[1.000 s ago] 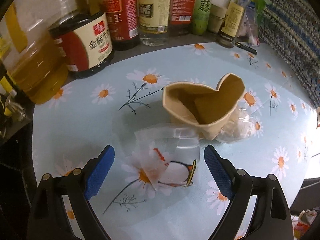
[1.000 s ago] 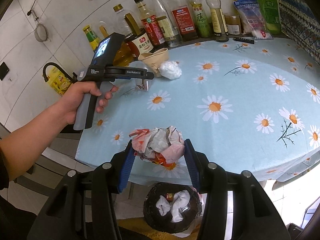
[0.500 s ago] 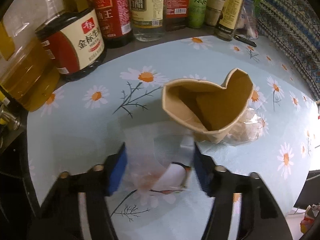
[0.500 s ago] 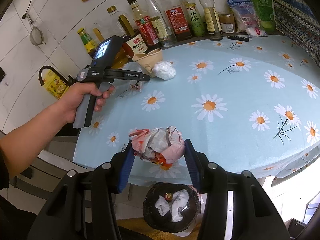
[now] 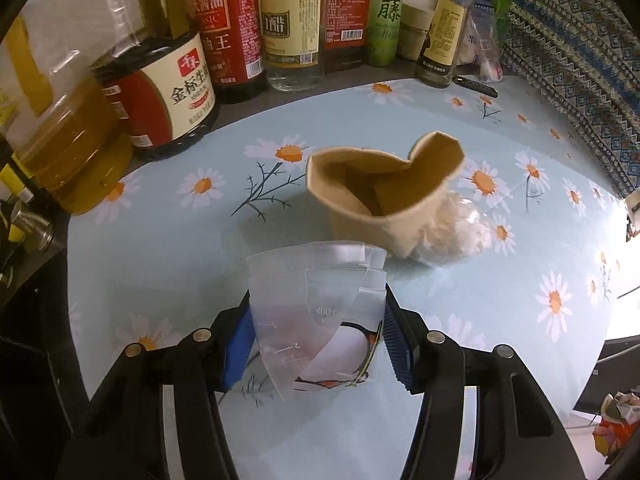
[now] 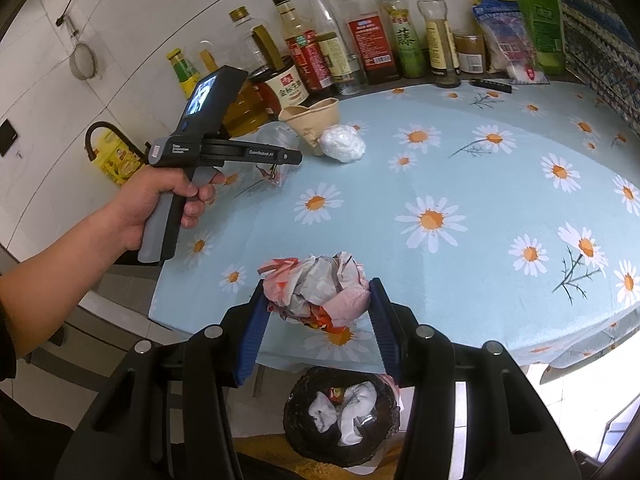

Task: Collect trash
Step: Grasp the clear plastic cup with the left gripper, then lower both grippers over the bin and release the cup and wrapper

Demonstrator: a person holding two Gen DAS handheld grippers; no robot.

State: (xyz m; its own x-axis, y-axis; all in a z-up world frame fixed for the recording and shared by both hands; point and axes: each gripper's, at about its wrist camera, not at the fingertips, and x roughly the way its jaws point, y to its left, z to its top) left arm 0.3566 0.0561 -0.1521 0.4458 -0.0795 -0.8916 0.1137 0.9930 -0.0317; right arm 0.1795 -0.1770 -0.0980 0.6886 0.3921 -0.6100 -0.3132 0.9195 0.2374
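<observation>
My left gripper (image 5: 316,332) is shut on a crushed clear plastic cup (image 5: 316,292) at the near left of the daisy tablecloth (image 5: 160,240). Just beyond it stand a squashed brown paper cup (image 5: 384,192) and a white crumpled bag (image 5: 452,232). My right gripper (image 6: 318,316) is shut on a crumpled pink and white wrapper (image 6: 320,288), held over the table's near edge above a dark trash bin (image 6: 340,416) with white waste in it. The left gripper (image 6: 280,156) with the clear cup (image 6: 276,136) also shows in the right wrist view.
Sauce and oil bottles (image 5: 240,28) line the back of the table against the wall. A large soy sauce jug (image 5: 164,96) and an oil jug (image 5: 60,136) stand at the left. Food packets (image 6: 520,40) sit at the back right. A black pen (image 6: 490,85) lies nearby.
My left gripper moved forward around the clear plastic cup and closed on it. My right gripper kept its hold on the wrapper and barely moved.
</observation>
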